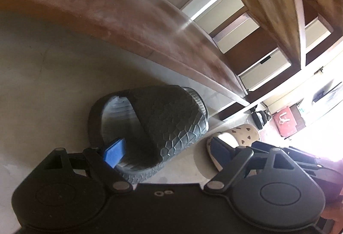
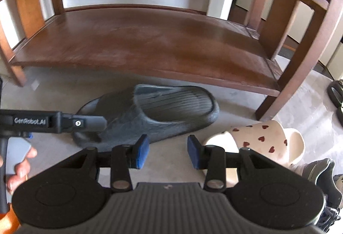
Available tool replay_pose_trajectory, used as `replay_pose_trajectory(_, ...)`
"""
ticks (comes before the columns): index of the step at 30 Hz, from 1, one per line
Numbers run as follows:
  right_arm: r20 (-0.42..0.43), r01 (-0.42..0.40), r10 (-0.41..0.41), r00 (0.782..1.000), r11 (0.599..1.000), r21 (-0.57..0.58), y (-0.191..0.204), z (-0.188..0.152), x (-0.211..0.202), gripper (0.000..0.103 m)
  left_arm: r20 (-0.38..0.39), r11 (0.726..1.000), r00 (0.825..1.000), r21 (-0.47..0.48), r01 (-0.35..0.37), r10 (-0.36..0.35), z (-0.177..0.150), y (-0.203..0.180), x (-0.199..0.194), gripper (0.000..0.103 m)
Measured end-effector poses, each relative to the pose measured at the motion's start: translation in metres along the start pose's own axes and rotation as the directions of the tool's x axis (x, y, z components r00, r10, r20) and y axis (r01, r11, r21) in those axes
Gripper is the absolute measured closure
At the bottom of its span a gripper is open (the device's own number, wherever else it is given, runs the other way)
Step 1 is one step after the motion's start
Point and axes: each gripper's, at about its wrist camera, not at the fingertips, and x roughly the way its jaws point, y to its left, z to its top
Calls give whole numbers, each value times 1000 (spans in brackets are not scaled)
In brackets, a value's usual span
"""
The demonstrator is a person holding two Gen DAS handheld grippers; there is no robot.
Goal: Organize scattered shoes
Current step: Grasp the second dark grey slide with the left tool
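**Two slippers on the floor before the wooden rack**

Left wrist view: the left tool [image 1: 169,151] stands wide around the dark slipper [image 1: 158,124], one blue pad [image 1: 114,153] at the slipper's heel opening, the other near the cream heart-print slipper [image 1: 235,137]; whether the pads press on anything is hard to tell. The dark slipper lies on the floor just in front of the rack's low shelf [image 1: 120,11].

Right wrist view: the right tool [image 2: 168,151] is partly open and holds nothing. The dark slipper [image 2: 154,111] lies in front of the shelf [image 2: 139,41], the heart-print slipper [image 2: 263,139] to its right. The left tool [image 2: 90,123] reaches the dark slipper's heel.
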Motion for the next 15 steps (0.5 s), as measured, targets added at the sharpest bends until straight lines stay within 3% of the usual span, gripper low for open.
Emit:
replay_pose_trajectory(10, -37, 1, -1, 999, 1000, 11, -11, -13, 18, 59, 2, 999, 1000, -21, 24, -24, 0, -12, 21, 20)
replay_pose_trajectory(12, -35, 0, 1, 999, 1000, 13, -14, -13, 20, 59, 9, 999, 999, -20, 35, -35, 2, -13, 23, 30)
replay_pose_trajectory(13, -33, 0, 1, 999, 1000, 12, -16, -13, 20, 59, 7, 999, 999, -26, 42, -42, 2, -12, 25, 66)
replay_pose_trajectory(14, -33, 1, 0, 999, 1000, 12, -16, -14, 20, 59, -2, 997, 998, -43, 58, -58, 3, -10, 27, 75)
replay_pose_trajectory(15, -33, 2, -1, 999, 1000, 13, -17, -15, 19, 59, -10, 994, 996, -68, 83, -84, 3, -7, 29, 76)
